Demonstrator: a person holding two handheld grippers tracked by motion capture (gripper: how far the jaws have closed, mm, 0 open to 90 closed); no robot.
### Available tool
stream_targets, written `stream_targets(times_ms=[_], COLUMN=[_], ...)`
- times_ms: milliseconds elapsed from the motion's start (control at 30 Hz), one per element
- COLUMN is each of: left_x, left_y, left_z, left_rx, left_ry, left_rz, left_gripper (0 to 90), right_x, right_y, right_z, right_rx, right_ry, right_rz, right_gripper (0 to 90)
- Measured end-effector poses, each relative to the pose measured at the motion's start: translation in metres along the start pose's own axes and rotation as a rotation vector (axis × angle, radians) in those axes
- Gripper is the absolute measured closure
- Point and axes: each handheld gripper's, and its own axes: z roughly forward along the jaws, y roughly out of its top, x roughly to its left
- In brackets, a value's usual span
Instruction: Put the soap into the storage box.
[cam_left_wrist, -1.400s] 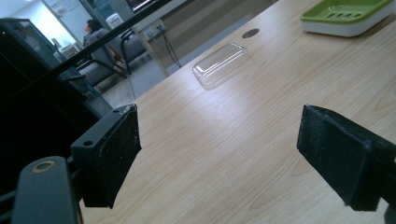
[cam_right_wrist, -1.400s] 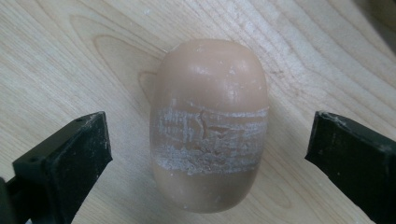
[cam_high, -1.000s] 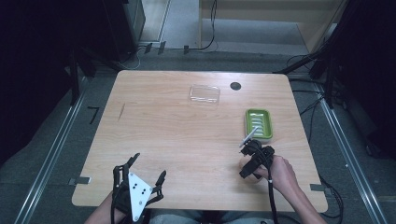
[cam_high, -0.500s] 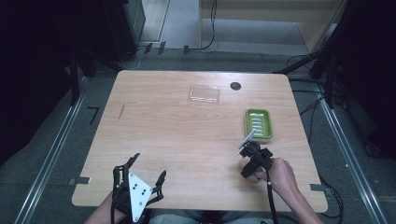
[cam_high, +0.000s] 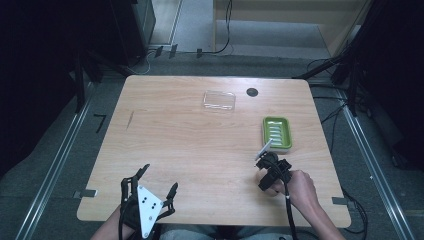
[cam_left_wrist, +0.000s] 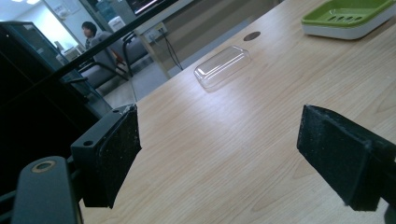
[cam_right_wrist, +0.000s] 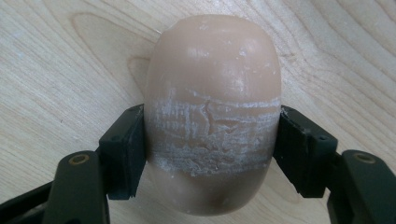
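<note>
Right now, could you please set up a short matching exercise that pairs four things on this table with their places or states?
Things:
1. soap bar
2. green soap dish
3. clear lid
4. left tool

Places or states:
A. lies towards the far edge of the table, beside a dark round hole
B. stands open at the near edge, nothing between its pads
C. pressed between the pads of the right tool
D. sits empty near the table's right side

Pairs: 1-C, 2-D, 3-A, 4-B
</note>
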Motion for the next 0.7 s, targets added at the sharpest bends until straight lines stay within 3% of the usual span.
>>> stream_targets(times_ms=[700], left_x=[-0.0003], left_y=[0.0000], left_z=[-0.0002], left_rx=[-0.003], left_ry=[-0.001], left_rz=[0.005], left_gripper=[14.0], right_x=[-0.0006], right_y=[0.0002], right_z=[-0.0044], right_rx=[0.012], right_ry=[-0.007], right_rz=[-0.023], right_gripper=[33.2])
